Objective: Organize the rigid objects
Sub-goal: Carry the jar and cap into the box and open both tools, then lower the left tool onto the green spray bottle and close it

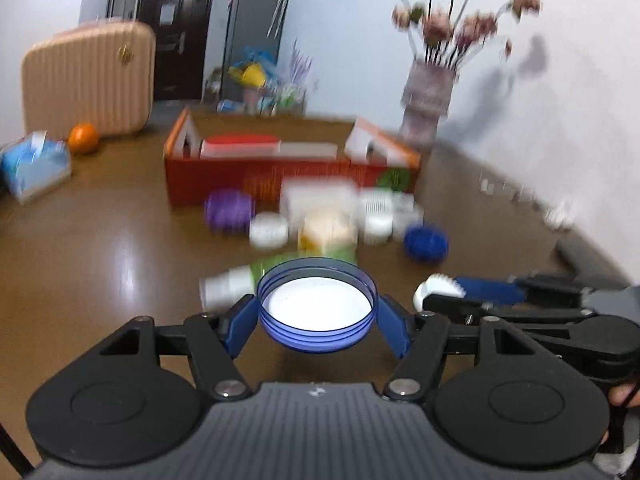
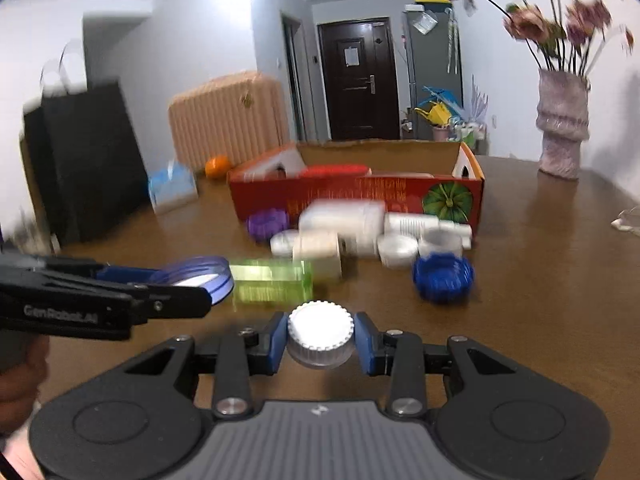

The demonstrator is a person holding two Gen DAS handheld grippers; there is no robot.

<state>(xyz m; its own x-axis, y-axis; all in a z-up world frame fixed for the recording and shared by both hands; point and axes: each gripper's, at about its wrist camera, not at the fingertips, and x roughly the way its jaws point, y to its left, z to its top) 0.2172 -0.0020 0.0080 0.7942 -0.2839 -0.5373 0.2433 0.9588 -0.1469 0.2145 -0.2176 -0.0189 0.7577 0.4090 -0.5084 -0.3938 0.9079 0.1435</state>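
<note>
My left gripper (image 1: 316, 316) is shut on a translucent blue lid (image 1: 317, 310), white inside, held above the brown table (image 1: 100, 264). The lid also shows in the right wrist view (image 2: 200, 274). My right gripper (image 2: 320, 340) is shut on a white ribbed cap (image 2: 320, 330), which also shows in the left wrist view (image 1: 438, 290). Ahead lie a green bottle (image 2: 272, 282), a purple cap (image 2: 267, 222), a blue cap (image 2: 442, 278) and several white containers (image 2: 344, 220). Behind them stands an open red cardboard box (image 2: 360, 196).
A vase of flowers (image 2: 562, 128) stands at the back right of the table. An orange (image 2: 217, 167), a tissue pack (image 2: 172, 188), a pink suitcase (image 2: 228, 116) and a black bag (image 2: 84, 160) are at the left.
</note>
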